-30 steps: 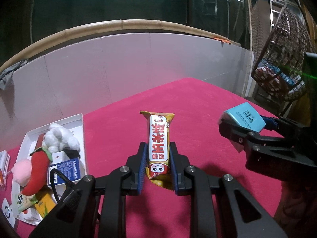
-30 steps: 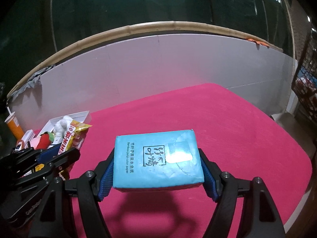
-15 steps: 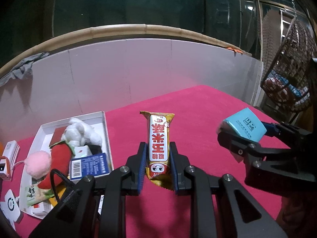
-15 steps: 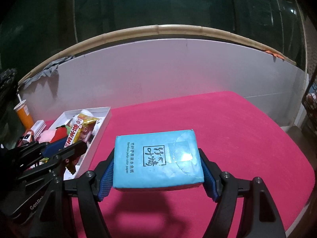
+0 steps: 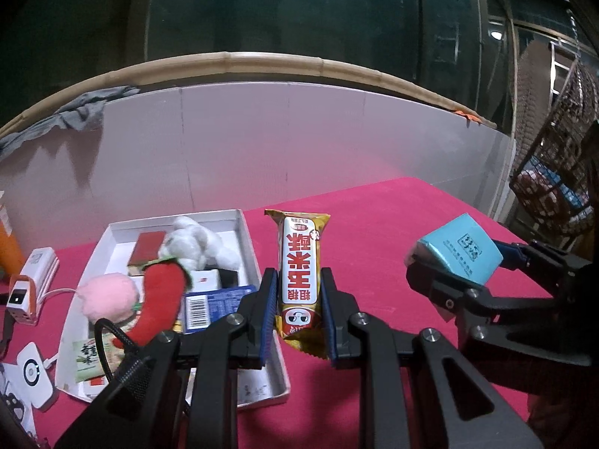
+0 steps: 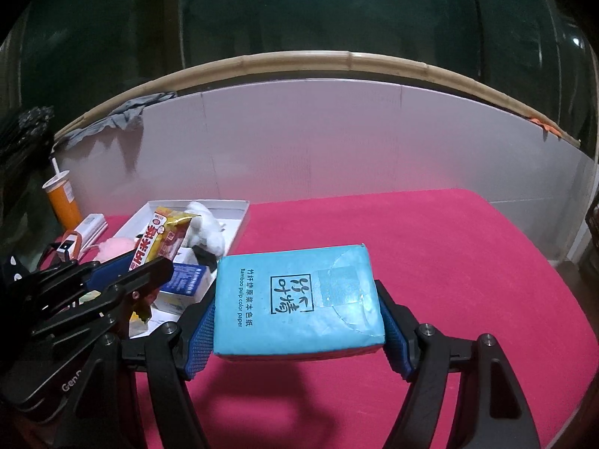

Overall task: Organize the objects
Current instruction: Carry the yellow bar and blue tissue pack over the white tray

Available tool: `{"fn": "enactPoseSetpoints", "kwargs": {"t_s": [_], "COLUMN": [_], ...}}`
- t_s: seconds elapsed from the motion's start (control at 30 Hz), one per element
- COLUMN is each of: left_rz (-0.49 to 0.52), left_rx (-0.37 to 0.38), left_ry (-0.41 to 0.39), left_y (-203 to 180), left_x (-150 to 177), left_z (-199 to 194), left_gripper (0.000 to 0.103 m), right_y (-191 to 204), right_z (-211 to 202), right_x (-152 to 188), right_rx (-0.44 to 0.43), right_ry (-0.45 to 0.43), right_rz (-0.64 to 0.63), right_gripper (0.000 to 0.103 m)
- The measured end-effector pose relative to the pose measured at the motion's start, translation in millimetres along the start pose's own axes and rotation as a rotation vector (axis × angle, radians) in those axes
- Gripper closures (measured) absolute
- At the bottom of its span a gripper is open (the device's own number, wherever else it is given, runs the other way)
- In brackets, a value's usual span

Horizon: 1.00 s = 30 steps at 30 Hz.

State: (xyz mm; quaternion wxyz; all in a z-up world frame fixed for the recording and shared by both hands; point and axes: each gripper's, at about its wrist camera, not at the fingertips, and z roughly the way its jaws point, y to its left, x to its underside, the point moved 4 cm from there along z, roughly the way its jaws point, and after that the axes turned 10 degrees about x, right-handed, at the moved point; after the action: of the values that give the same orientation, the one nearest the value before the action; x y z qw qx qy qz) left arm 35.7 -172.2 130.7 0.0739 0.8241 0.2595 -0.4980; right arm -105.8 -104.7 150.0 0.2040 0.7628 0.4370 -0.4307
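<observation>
While swinging across the pink desk (image 5: 393,224), carried both loads closer to the white box (image 5: 247,239) than a second before. Left gripper (image 5: 297,299) clamped on the yellow snack bar (image 5: 299,265), jaws nearly closed, blue pads pressed on the wrapper's lower half, bar upright and clear of the desk. Right gripper (image 6: 297,321) clamped on the blue tissue pack (image 6: 299,299), jaws wide, pads tight on its two short sides, pack flat and lifted above the cloth. Same grips as a second ago, no slack in either. Box much larger in the left wrist view now, slid in from the far left edge to just left of the bar, its right wall under the left finger. In the right wrist view, box pulled in from the far left corner to just behind the pack's left side.

From the left wrist camera only: full look into the box, with white plush toy (image 5: 198,243), red plush chili (image 5: 161,299), pink plush ball (image 5: 108,295), blue barcoded carton (image 5: 217,303) and a dark red booklet (image 5: 148,247), plus a white charger (image 5: 33,370) on the desk at lower left and a wire basket (image 5: 554,172) off the right edge. From the right wrist camera only: orange cup (image 6: 63,202) with straw standing whole beyond the box, grey rag (image 6: 119,116) draped on the white backboard (image 6: 337,138), printed lettering on the pack's top face.
</observation>
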Motion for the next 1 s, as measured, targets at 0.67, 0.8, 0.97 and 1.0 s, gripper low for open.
{"fn": "enactPoseSetpoints", "kwargs": {"t_s": [0.67, 0.8, 0.97, 1.0], "left_rz": [-0.080, -0.098, -0.146, -0.160], "left_rx": [-0.109, -0.133, -0.176, -0.182], "left_ry": [-0.043, -0.049, -0.053, -0.054], "left_y": [76, 96, 131, 139], "left_x": [0, -3, -9, -10], "left_z": [-33, -38, -43, -44], "left_gripper": [0.082, 0.081, 0.081, 0.081], "right_y": [83, 95, 111, 115], "right_z": [9, 11, 14, 15], "right_x": [-9, -11, -16, -17], "right_rx": [-0.061, -0.068, -0.077, -0.077], "right_ry": [0.012, 0.014, 0.015, 0.013], "right_rz": [-0.123, -0.135, -0.152, -0.158], "right_gripper": [0.024, 0.024, 0.024, 0.024]}}
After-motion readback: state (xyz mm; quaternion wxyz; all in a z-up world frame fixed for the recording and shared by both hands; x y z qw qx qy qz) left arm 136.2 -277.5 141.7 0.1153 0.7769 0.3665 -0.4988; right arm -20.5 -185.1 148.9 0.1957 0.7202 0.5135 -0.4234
